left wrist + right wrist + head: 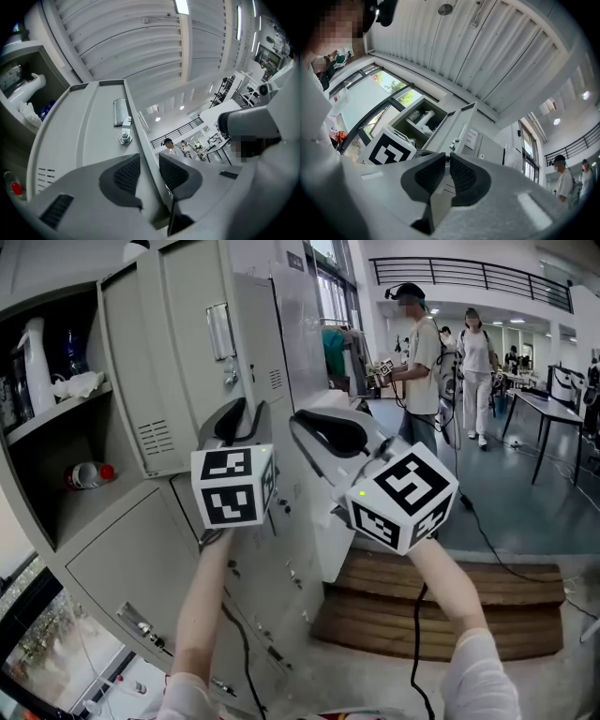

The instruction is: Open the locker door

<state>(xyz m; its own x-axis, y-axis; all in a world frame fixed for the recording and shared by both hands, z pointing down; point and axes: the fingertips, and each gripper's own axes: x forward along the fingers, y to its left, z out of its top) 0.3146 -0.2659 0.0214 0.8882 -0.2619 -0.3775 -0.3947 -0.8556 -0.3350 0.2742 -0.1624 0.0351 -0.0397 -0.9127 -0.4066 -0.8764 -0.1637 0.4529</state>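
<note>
The grey upper locker door point(178, 362) stands swung open, hinged on the left of the locker row; its latch point(223, 334) faces me. My left gripper point(239, 420) is at the door's free edge. In the left gripper view that thin edge point(140, 154) runs between the jaws of the left gripper point(149, 171), which stand a little apart from it, below the latch bolt point(123, 136). My right gripper point(325, 430) hovers to the right of the door, pads nearly together with nothing between them point(447, 171). The open locker point(417, 119) shows beyond it.
Inside the open locker are a white spray bottle point(36, 362), a rag point(80, 383) and a red-capped bottle point(89, 474). Shut locker doors point(141, 559) lie below. A wooden pallet point(441, 606) lies to the right, a cable point(487, 540) runs behind it and two people point(417, 352) stand beyond.
</note>
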